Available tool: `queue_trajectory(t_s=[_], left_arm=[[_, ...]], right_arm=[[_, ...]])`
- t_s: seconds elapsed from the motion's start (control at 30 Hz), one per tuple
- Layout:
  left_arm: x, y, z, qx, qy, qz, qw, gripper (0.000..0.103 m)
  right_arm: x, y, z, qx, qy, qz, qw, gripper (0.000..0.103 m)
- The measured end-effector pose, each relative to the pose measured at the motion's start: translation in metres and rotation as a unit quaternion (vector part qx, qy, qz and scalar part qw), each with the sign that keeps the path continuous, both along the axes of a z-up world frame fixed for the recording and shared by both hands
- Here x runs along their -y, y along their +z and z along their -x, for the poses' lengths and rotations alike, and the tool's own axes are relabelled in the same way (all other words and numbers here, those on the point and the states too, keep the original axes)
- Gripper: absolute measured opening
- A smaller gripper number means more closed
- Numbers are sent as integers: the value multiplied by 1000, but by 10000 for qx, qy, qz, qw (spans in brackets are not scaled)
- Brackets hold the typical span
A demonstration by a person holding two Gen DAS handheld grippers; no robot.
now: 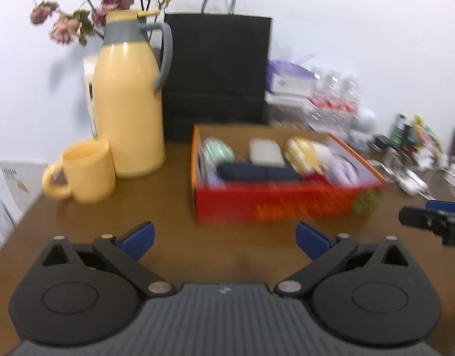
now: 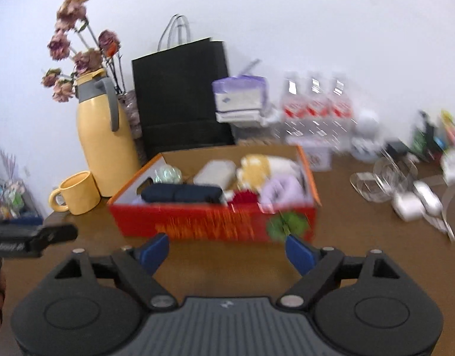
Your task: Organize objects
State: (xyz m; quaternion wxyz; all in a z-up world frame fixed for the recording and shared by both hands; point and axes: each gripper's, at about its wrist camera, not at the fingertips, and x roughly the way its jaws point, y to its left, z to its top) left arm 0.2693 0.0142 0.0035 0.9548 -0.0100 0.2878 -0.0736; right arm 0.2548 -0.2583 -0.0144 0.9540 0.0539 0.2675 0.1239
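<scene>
Both tongs, left (image 1: 224, 240) and right (image 2: 227, 255), released, empty; only the right view shows 3 bottles (image 2: 315, 103) clearly behind the red box (image 2: 215, 225).

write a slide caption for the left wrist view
Open left tongs hover empty before a filled red box, beside a yellow jug and mug.
</scene>
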Motion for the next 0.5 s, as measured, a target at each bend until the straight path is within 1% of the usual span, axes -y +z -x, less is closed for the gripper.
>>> queue_trajectory(t_s=[0.13, 0.23, 0.33, 0.37, 0.4, 0.47, 0.5], left_arm=[[-3, -7, 65, -140, 2, -2, 9999, 103], [1, -9, 105, -191, -21, -155, 9997, 103], [7, -11, 140, -108, -91, -318, 9994, 103], [7, -14, 151, -91, -167, -297, 9994, 103], [6, -17, 159, -166, -205, -220, 9994, 103], [1, -25, 178, -222, -175, -24, 9996, 103], [0, -28, 187, -220, -132, -10, 9997, 103]], right_arm=[[5, -14, 70, -93, 143, 116, 9998, 86], [2, -18, 119, -34, 220, 334, 9992, 86], [-4, -19, 159, -55, 300, 455, 9985, 86], [-5, -20, 171, -76, 315, 447, 9985, 86], [-6, -19, 183, -100, 348, 462, 9983, 86], [-6, -18, 200, -114, 366, 485, 9981, 87], [-4, -17, 208, -119, 348, 476, 9982, 87]])
